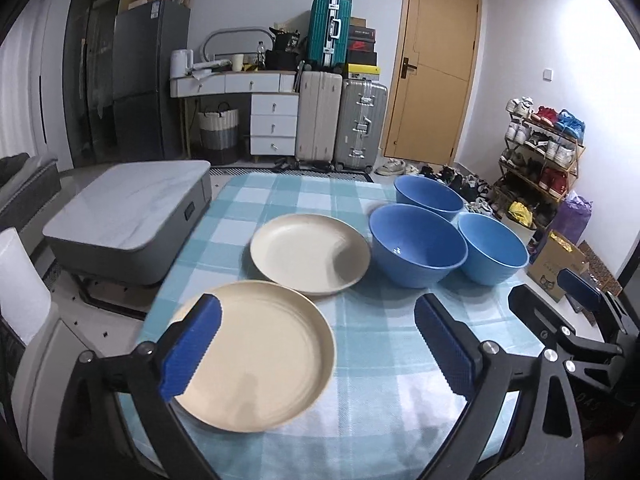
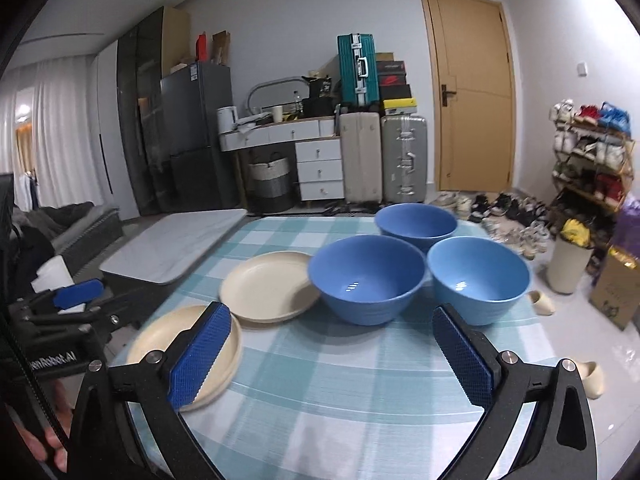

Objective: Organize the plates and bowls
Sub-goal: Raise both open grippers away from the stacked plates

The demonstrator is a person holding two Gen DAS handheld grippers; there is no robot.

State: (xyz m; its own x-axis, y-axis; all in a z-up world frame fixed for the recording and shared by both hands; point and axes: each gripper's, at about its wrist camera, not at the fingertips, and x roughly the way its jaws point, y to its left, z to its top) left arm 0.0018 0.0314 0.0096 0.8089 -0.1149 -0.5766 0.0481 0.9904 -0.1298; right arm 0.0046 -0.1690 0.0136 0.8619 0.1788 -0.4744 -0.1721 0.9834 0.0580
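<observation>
Cream, matte, likely melamine or light ceramic: two shallow round plates, near plate (image 1: 256, 360) and far plate (image 1: 310, 252), on the checked-cloth tabletop (image 1: 380, 344). Judged stiff, light, slippery-faced; best pinched at the raised rim. Left view: left hand-held gripper (image 1: 316, 344) spread wide, empty, near plate directly below its left finger.

Right view: three glossy blue round bowls, middle (image 2: 366, 278), right (image 2: 478, 280), rear (image 2: 416, 222), clustered close together. Probably heavier, chippable; grip the wall at the lip. Right hand-held gripper (image 2: 330, 356) released, empty, bowls just ahead.
</observation>
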